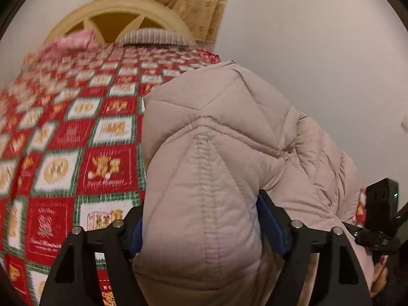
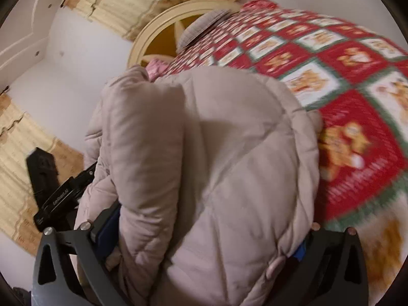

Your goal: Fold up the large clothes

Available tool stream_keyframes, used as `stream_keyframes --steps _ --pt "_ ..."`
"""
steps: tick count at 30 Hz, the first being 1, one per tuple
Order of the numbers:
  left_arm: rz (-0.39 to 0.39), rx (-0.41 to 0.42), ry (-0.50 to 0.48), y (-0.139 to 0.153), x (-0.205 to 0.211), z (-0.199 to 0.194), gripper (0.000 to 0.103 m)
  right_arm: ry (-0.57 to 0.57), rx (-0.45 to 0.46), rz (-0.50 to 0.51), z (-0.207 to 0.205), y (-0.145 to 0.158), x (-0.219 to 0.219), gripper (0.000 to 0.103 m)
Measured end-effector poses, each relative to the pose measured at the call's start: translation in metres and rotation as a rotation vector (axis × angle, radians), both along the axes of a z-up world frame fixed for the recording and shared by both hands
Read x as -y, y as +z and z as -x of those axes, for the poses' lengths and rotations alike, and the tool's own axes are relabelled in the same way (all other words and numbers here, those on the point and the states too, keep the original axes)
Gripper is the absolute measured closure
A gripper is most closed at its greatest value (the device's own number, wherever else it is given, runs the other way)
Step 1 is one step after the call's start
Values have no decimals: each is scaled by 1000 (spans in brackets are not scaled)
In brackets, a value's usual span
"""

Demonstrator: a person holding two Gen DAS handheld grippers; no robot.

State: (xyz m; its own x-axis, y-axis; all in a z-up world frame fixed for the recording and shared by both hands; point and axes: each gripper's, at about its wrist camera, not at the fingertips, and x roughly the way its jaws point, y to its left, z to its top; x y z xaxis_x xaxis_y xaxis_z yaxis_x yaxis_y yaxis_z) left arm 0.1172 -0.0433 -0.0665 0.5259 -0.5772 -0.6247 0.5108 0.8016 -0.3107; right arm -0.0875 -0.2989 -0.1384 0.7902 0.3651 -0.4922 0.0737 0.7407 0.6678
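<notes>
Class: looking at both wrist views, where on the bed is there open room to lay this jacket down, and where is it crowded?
Free: the quilt between the jacket and the pillows by the headboard. Crowded: the jacket bunched in the left tongs and right tongs.

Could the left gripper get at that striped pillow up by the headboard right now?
Probably not: the left gripper is clamped on the puffy beige jacket, and the striped pillow lies at the bed's far end.

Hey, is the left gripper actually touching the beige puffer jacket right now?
Touching. In the left wrist view the puffer jacket bulges between the left gripper fingers, with both blue pads pressed into the fabric.
</notes>
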Motion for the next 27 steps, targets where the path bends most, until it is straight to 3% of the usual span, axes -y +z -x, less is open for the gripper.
stream_keyframes --steps 5,9,11,15,18,27 --pt "166 -167 23 -29 -35 -24 19 102 -3 40 -32 2 -12 0" --pt "298 -305 -17 -46 -45 -38 18 197 -24 52 -56 0 -27 0" --pt "299 -278 -53 -42 -40 -30 19 244 -36 45 -58 0 -33 2" --pt "223 -142 -166 -17 -18 -1 19 344 17 -100 -46 3 -42 14" --pt "282 -149 -210 -7 -15 6 19 368 73 -163 -28 13 -44 22" --pt "443 -163 -313 42 32 22 19 344 208 -46 24 83 -40 31"
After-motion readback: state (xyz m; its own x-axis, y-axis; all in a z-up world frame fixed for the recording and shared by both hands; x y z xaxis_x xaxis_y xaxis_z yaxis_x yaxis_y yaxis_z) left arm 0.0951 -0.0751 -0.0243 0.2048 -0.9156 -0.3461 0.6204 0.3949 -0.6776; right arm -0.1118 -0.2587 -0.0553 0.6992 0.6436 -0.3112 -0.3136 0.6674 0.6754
